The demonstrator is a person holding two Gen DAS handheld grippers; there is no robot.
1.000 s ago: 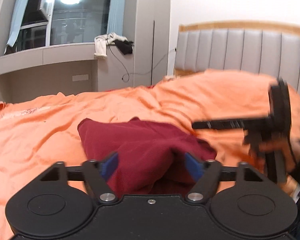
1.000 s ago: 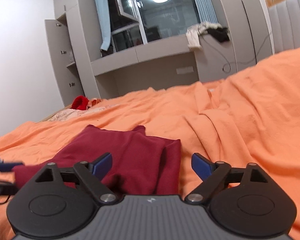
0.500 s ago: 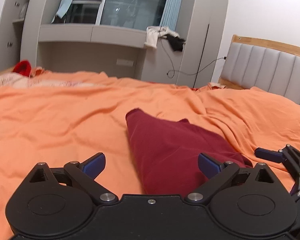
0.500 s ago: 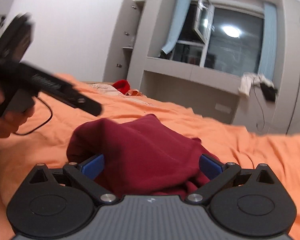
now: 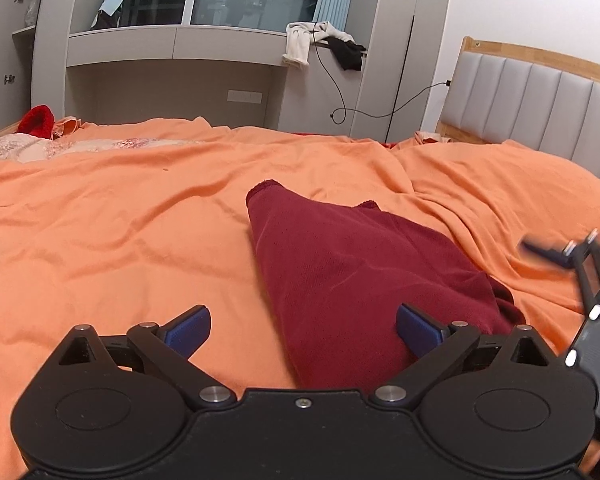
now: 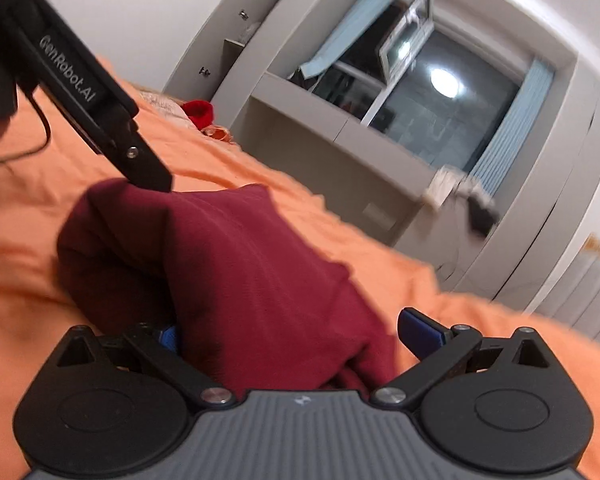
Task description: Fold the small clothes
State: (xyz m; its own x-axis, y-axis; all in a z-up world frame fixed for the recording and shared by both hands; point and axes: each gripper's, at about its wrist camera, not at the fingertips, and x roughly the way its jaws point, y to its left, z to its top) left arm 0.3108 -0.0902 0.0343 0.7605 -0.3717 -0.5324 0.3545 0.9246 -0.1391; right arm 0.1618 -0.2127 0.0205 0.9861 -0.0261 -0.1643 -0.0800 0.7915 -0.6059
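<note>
Two claws work over one dark red garment (image 5: 364,280), which lies bunched on the orange bedspread (image 5: 100,240) near the middle of the bed. In the left wrist view the left claw (image 5: 302,326) has its blue pads spread wide, holding nothing: the garment's near edge runs between the pads toward 1 o'clock, and the right-hand pad sits over the cloth, though contact is unclear. The right claw (image 5: 556,256) shows blurred at 3 o'clock in that view, just beside the garment's edge.

In the right wrist view the right claw (image 6: 296,334) is also spread open, with the garment (image 6: 236,264) heaped between its pads and partly hiding the left-hand one. The left claw's black body (image 6: 100,108) reaches in from 10 o'clock, its tip at the cloth's far corner.

My judgement is that a fold is being set up, with neither claw gripping yet. The risks from here:
- Closing on the heap could catch several layers at once, so the fold comes out lumpy or lopsided
- A pad could pinch the soft bedspread along with the garment and drag it up
- The two claws sit close together over the cloth and could knock each other
- The right wrist view is blurred and tilted, so a hurried grasp may miss the edge
</note>
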